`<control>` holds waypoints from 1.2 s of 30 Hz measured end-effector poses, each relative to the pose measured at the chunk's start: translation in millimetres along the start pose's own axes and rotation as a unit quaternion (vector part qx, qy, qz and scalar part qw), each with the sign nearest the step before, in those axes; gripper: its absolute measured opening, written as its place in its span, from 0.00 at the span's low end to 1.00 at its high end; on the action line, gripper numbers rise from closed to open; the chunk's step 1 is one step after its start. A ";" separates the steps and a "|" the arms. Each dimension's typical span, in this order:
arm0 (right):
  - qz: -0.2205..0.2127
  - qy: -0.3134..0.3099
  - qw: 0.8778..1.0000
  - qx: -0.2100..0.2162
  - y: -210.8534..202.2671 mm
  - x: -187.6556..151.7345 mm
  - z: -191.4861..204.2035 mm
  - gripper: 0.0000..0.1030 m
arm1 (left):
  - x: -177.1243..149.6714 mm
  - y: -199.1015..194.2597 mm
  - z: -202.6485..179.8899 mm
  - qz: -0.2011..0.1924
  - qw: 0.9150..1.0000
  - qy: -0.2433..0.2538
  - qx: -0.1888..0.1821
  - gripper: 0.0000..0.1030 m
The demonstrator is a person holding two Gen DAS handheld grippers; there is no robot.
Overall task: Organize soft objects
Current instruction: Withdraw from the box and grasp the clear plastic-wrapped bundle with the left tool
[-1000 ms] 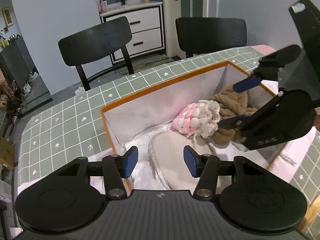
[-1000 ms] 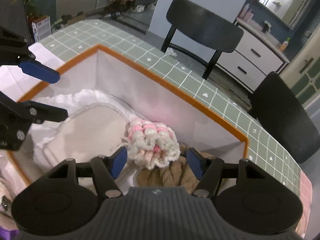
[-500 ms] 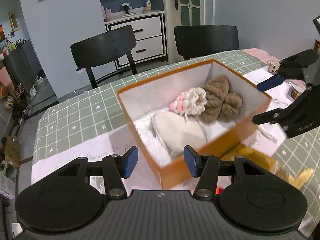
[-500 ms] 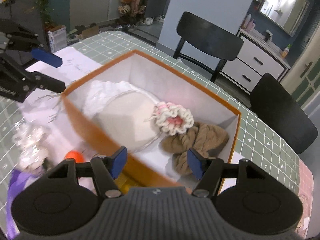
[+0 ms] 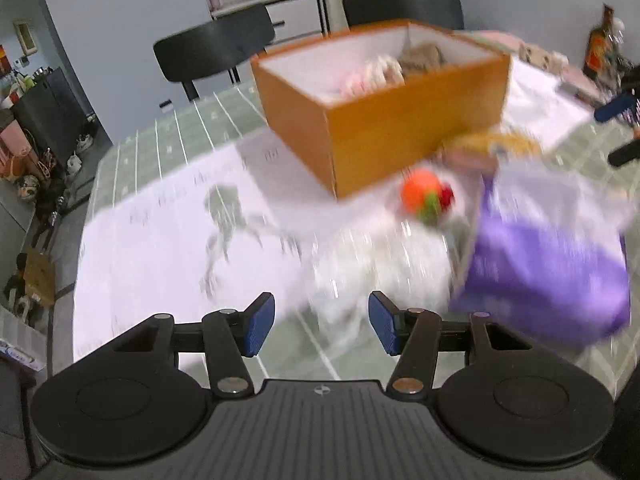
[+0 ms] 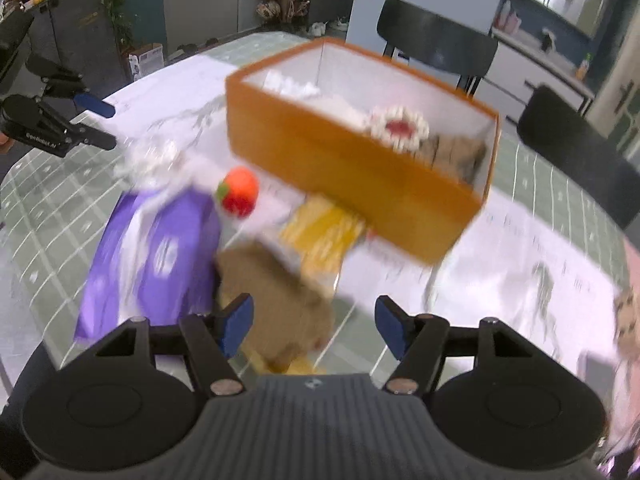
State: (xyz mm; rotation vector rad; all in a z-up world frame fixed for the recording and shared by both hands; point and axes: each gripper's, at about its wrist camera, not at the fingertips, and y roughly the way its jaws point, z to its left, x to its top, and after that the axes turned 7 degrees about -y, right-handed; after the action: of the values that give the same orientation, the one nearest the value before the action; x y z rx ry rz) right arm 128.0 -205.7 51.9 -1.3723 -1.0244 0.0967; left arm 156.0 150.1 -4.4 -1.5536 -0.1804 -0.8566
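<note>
An orange box (image 5: 400, 128) (image 6: 352, 176) stands on the table and holds a pink-and-white knit piece (image 6: 398, 126), a brown knit piece (image 6: 456, 154) and white soft items. In front of it lie an orange-and-red plush ball (image 5: 426, 196) (image 6: 239, 191), a purple bag (image 5: 540, 256) (image 6: 156, 256), a brown soft piece (image 6: 276, 300), a yellow item (image 6: 324, 236) and a crinkly clear wrap (image 5: 380, 264). My left gripper (image 5: 321, 327) is open and empty, low over the table before the wrap. My right gripper (image 6: 313, 327) is open and empty above the brown piece.
A green checked tablecloth (image 5: 168, 148) with white paper sheets (image 5: 168, 248) covers the table. Black chairs (image 5: 212, 52) (image 6: 436, 44) stand at the far side. Small items (image 5: 604, 48) sit at the right edge. Both views are motion blurred.
Both grippers have pulled back out of and away from the box, toward the near side of the table. The loose items in front of the box have come into view. Both stay open.
</note>
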 end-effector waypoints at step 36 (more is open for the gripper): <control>0.011 0.045 0.998 0.040 -16.4 -77.9 17.1 0.70 | 43.9 61.5 -59.2 0.077 0.834 0.520 -0.170 0.76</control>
State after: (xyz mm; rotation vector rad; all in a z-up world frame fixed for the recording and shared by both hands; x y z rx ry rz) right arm 63.2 -244.1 21.1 -1.3039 -0.9207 0.0902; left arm 198.3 68.0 -30.6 -1.1816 0.9200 -1.5354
